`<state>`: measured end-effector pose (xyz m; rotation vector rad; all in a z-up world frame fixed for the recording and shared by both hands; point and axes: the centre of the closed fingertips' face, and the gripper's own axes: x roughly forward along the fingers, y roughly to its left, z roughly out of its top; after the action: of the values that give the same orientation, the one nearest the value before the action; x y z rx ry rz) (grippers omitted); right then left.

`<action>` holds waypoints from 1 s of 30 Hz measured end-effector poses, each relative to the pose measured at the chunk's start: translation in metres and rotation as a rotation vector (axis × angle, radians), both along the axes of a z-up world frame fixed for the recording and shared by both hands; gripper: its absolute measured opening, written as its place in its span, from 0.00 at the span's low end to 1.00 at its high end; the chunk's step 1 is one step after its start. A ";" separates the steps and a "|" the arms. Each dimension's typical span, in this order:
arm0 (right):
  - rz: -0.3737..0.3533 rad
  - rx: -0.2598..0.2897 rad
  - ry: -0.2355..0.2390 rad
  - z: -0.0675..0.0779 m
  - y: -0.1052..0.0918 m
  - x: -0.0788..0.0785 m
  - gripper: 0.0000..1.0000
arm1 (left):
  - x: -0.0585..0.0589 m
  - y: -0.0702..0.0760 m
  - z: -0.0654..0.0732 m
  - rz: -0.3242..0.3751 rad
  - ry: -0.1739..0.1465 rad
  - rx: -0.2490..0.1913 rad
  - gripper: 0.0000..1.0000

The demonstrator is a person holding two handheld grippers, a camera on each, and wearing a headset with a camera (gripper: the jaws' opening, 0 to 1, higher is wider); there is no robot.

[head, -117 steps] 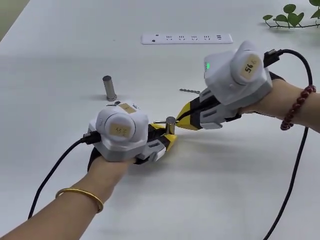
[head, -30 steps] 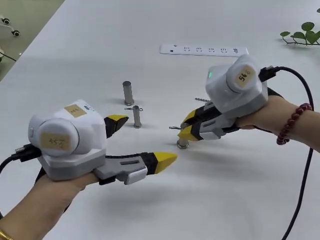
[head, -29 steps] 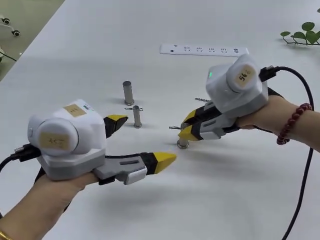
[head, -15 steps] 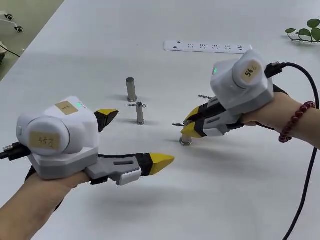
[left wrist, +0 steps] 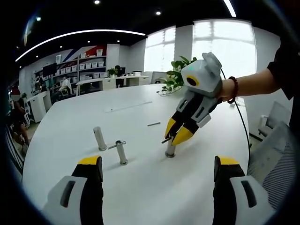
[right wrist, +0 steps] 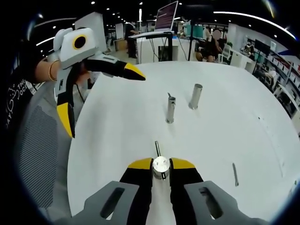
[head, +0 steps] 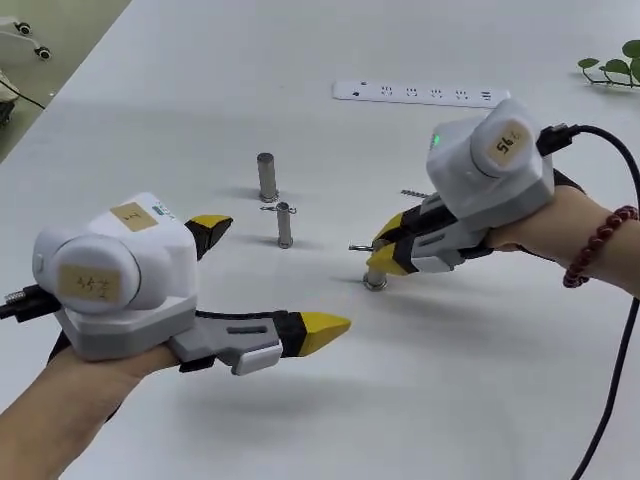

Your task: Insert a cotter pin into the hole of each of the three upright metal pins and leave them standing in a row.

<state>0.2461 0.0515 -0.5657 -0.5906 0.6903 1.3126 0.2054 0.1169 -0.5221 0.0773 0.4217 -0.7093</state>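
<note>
Right fingers (head: 388, 258) hide most of the near pin (head: 375, 282).

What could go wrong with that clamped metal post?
The right gripper is shut on the short grey steel pin; letting go crookedly might tip it. The thin cotter pin sticking out of it could slip free. The far steel pin has none yet; the loose cotter pin lies flat, perhaps hard to pinch.

Pale grey, yellow-tipped left claw (head: 285, 272) and right claw (head: 375, 252) trail black cables (head: 605, 400); red bead bracelet (head: 597, 245) worn.

A power strip (head: 417, 94) and plant (head: 610, 68) sit on the table (head: 450, 390).
</note>
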 end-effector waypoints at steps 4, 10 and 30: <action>0.016 -0.012 -0.016 0.000 0.000 0.002 0.08 | 0.000 0.001 0.000 0.003 -0.001 -0.003 0.99; 0.017 -0.016 -0.020 0.000 0.003 0.006 0.08 | 0.002 0.005 -0.002 0.013 0.002 -0.003 0.99; 0.015 -0.016 -0.011 0.005 0.020 0.028 0.08 | 0.001 0.003 -0.008 0.003 0.019 -0.012 0.97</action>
<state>0.2745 0.0717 -0.5611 -0.6162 0.6889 1.3179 0.2063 0.1201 -0.5299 0.0593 0.4354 -0.7101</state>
